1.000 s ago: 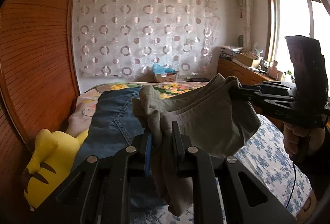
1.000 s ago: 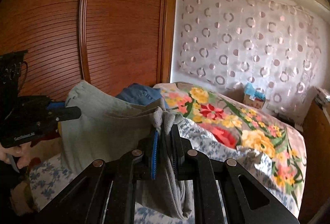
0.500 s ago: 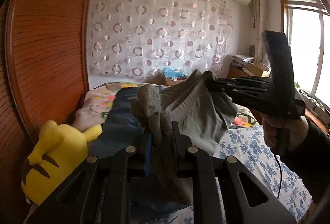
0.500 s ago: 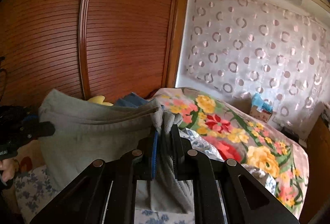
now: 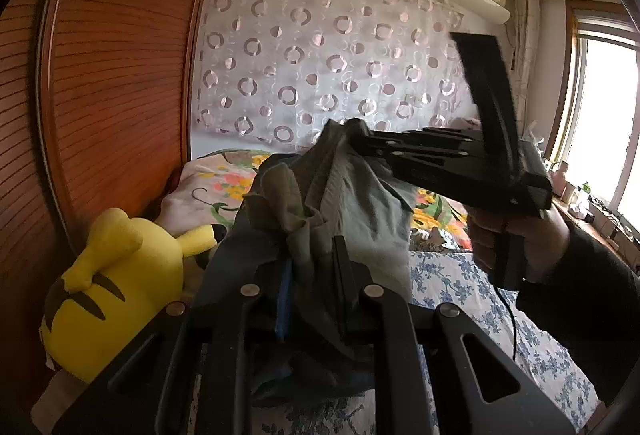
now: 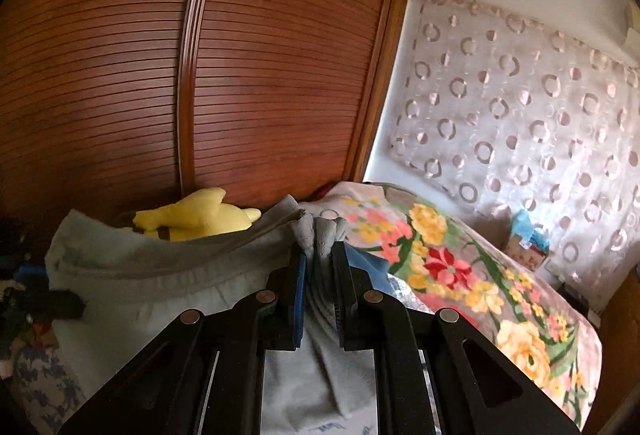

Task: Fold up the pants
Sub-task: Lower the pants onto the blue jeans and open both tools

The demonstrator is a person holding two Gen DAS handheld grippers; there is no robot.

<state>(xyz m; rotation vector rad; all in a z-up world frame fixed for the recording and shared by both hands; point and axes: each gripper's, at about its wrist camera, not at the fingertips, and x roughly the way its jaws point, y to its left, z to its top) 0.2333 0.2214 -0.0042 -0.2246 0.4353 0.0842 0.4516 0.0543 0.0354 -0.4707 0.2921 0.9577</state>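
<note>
Grey-green pants (image 5: 360, 203) hang in the air above the bed, held at the waistband by both grippers. My left gripper (image 5: 310, 255) is shut on one bunched corner of the waistband. My right gripper (image 6: 319, 253) is shut on the other corner; it also shows in the left wrist view (image 5: 360, 139), close by to the upper right, held in a hand. In the right wrist view the pants (image 6: 160, 275) stretch left to the left gripper (image 6: 60, 305) at the frame edge. The legs hang down behind the fingers.
A yellow plush toy (image 5: 116, 279) lies at the left by the brown slatted wardrobe (image 6: 200, 75). Blue jeans (image 5: 236, 247) lie on the bed under the pants. A floral quilt (image 6: 460, 275) and blue-flowered sheet (image 5: 460, 287) cover the bed. A window (image 5: 604, 131) is at the right.
The two grippers have come closer together, so the waistband between them has slackened and folded. Both views have swung left toward the wardrobe and plush toy.
</note>
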